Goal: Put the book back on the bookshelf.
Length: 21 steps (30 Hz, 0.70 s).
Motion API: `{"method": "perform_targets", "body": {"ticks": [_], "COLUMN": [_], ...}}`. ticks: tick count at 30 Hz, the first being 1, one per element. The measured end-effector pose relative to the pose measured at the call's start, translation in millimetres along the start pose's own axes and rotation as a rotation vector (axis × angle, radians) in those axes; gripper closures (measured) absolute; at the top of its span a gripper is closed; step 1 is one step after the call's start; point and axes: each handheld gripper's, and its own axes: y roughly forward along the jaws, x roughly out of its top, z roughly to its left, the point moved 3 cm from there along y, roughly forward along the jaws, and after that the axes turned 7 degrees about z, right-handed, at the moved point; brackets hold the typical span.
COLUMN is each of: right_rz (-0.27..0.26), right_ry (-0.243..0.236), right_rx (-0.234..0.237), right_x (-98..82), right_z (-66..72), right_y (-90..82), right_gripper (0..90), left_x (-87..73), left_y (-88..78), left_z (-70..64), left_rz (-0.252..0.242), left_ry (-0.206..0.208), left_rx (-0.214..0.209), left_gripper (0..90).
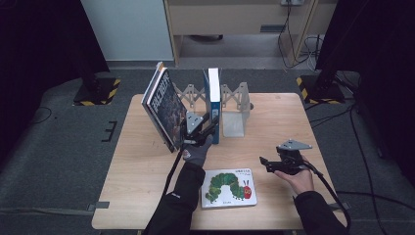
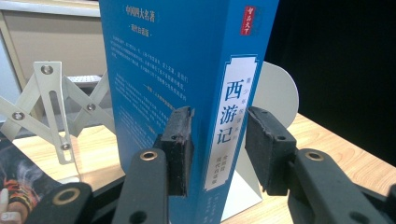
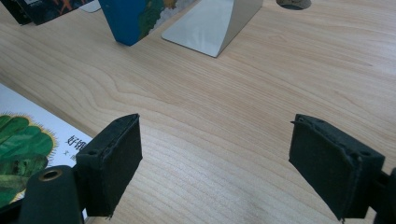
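Leaning books (image 1: 161, 105) rest at the rack's left end. The left hand-held gripper (image 2: 219, 144) straddles the upright blue book (image 2: 187, 70) in the expanding rack (image 2: 51, 107); its pads stand clear of the spine. I withdraw it straight back, avoiding tilt. The right hand-held gripper (image 3: 219, 161) hangs apart, empty, over the tabletop (image 3: 261, 93), near the caterpillar book (image 1: 229, 188).

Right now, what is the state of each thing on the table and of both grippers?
Blue book: upright in the rack, spine between the left jaws.
Left gripper: open, right pad off the spine.
Right gripper: open, empty.
Caterpillar book: flat, closed.
Dark books: leaning.
Folding rack: stretched out.
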Motion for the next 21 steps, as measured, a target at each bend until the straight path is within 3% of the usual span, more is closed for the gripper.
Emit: {"method": "perform_targets", "body": {"ticks": [9,12,17,21], "right_rz": [-0.018,-0.026,-0.055,-0.082], "right_ry": [0.006,0.01,0.017,0.024], "right_rx": [0.011,0.016,0.026,0.041], "right_x": [2.9,5.5,12.6,18.8], "right_z": [1.9,2.7,6.2,11.6], "right_y": [-2.6,-5.4,-13.7,-21.5], "right_gripper": [16.7,16.3,15.7,15.7], "left_x": [3.4,5.8,6.2,-2.1], "left_y": [-10.7,-18.3,-37.7,-54.8], "left_z": [3.4,3.5,5.3,5.0], "left_rz": [0.012,0.018,0.052,0.107], "left_ry": [0.023,0.048,0.071,0.121], "left_rx": [-0.019,-0.025,-0.046,-0.053], "left_gripper": [57.2,54.9,52.3,49.9]}}
